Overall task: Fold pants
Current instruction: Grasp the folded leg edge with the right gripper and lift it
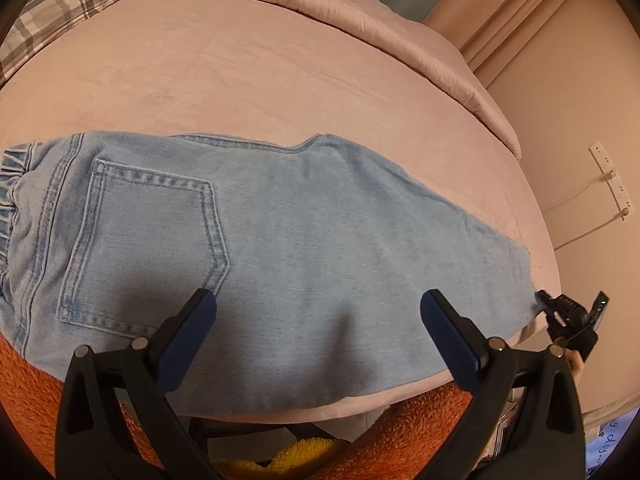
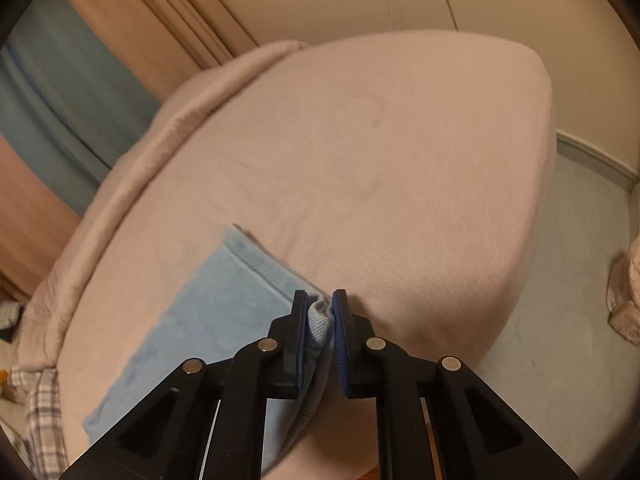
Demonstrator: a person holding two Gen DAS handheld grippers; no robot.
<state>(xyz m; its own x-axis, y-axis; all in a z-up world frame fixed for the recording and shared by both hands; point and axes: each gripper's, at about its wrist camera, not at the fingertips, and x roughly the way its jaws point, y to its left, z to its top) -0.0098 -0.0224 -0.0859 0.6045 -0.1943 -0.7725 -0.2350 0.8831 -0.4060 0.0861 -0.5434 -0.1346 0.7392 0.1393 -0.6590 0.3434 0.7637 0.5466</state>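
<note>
pink bed sheet (image 1: 240, 80) fills centre; plaid pillow (image 1: 60, 4) at ten o'clock; wall power strip (image 1: 612, 180) at three o'clock.

Warm, dim indoor light tinted both my feeds pinkish-orange, with no glare anywhere. In the left wrist view, my left gripper (image 1: 318, 314) threw a soft dark shadow over the pants (image 1: 280, 216) just ahead of its jaws, so the light seemed to sit behind and above me. That feed was fairly sharp at the centre; denim stitching read clearly. The right wrist view was softer, with the curtain (image 2: 132, 40) smeared at upper left and the bed (image 2: 360, 140) lacking texture. Fisheye distortion bowed the bed's edges into curves, and black vignetting closed off every corner.
</note>
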